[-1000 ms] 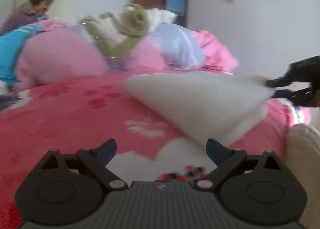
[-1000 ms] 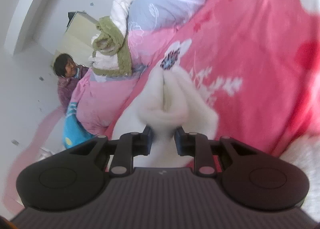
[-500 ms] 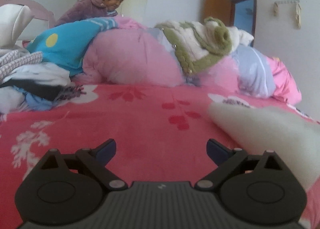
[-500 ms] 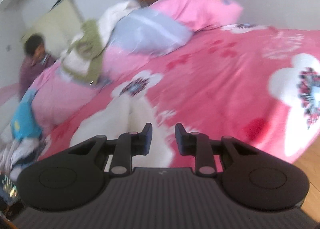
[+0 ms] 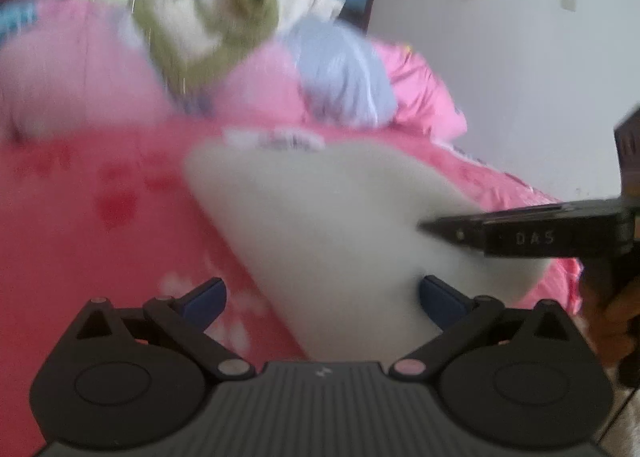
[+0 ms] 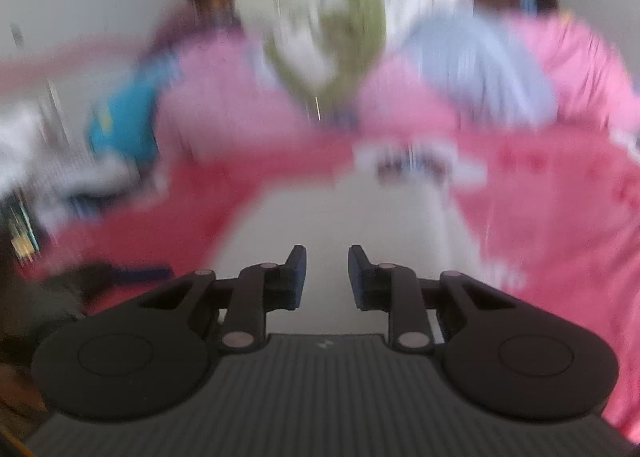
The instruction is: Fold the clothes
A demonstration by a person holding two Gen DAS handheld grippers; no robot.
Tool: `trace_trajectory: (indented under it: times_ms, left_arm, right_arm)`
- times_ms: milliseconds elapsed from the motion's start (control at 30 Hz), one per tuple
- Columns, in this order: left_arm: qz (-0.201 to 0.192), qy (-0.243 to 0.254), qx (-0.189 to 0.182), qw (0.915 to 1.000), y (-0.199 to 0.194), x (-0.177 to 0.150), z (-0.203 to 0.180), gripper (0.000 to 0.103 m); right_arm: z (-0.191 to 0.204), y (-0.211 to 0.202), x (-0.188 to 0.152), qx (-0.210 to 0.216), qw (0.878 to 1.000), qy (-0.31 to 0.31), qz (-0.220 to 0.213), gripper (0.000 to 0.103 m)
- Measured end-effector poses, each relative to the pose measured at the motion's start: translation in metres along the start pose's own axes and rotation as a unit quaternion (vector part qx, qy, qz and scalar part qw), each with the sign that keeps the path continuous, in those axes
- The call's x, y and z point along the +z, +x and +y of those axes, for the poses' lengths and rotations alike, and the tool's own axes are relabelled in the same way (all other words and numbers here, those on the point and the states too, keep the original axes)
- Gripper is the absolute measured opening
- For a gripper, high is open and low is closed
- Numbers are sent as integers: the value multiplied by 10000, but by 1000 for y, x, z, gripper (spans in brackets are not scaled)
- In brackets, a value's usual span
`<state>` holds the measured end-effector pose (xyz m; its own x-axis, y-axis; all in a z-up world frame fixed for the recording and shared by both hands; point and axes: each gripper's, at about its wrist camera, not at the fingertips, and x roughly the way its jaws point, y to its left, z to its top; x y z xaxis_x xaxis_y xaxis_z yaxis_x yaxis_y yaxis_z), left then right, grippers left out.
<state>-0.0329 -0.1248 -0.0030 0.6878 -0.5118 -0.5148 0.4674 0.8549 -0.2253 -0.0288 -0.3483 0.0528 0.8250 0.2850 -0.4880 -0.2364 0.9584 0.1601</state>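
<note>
A soft white cloth (image 5: 320, 217) is spread on the pink flowered bed (image 5: 80, 217), because a flat bed gives room for folding. The left claw (image 5: 320, 297) is opened wide and nothing is pinched in it; its jaws have just been opening further. It is held low at the near edge of the cloth, most likely so that an edge can be taken next. The right claw (image 6: 327, 277) is nearly pressed together, with a small gap left, and its jaws have just been closing. The cloth is seen past the gap, but no cloth looks squeezed between the blue pads (image 6: 298, 277); the picture is blurred, so this is only judged. In the left view the right claw is seen reaching over the cloth's right side. Piled bedding (image 5: 340, 69) is kept at the far end, well apart.
</note>
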Motion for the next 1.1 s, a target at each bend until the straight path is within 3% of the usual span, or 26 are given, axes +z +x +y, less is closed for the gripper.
trace_trajectory:
  times_ms: [100, 300, 367, 467, 600, 667, 767, 967, 1100]
  left_arm:
    - [102, -436, -278, 9986, 6, -6, 13, 103]
    - [105, -441, -311, 9985, 9, -8, 17, 103]
    - [105, -450, -325, 9984, 11, -10, 17, 103]
    - [98, -476, -313, 9983, 13, -10, 16, 103]
    - [51, -449, -320, 9985, 11, -12, 13, 103]
    - [40, -460, -321, 9984, 11, -12, 13, 103]
    - [28, -481, -324, 9983, 12, -13, 13, 103]
    - [4, -522, -329, 9981, 13, -14, 14, 103]
    - [4, -541, -347, 9979, 12, -14, 15, 103]
  right_arm:
    - [-6, 18, 8, -31, 9982, 37, 600, 19]
    - [34, 29, 65, 266, 9974, -600, 289, 19]
    - [39, 50, 70, 448, 9959, -692, 384, 19]
    - [35, 99, 60, 305, 9892, -878, 1132, 19]
    - [30, 111, 91, 462, 9891, -532, 1291, 20]
    - [40, 113, 101, 652, 9897, -761, 1018, 20]
    - [50, 146, 94, 1037, 9846, -902, 1077, 21]
    - [64, 178, 99, 720, 9793, -1180, 1478, 22]
    - [74, 194, 111, 758, 9824, -1280, 1134, 22]
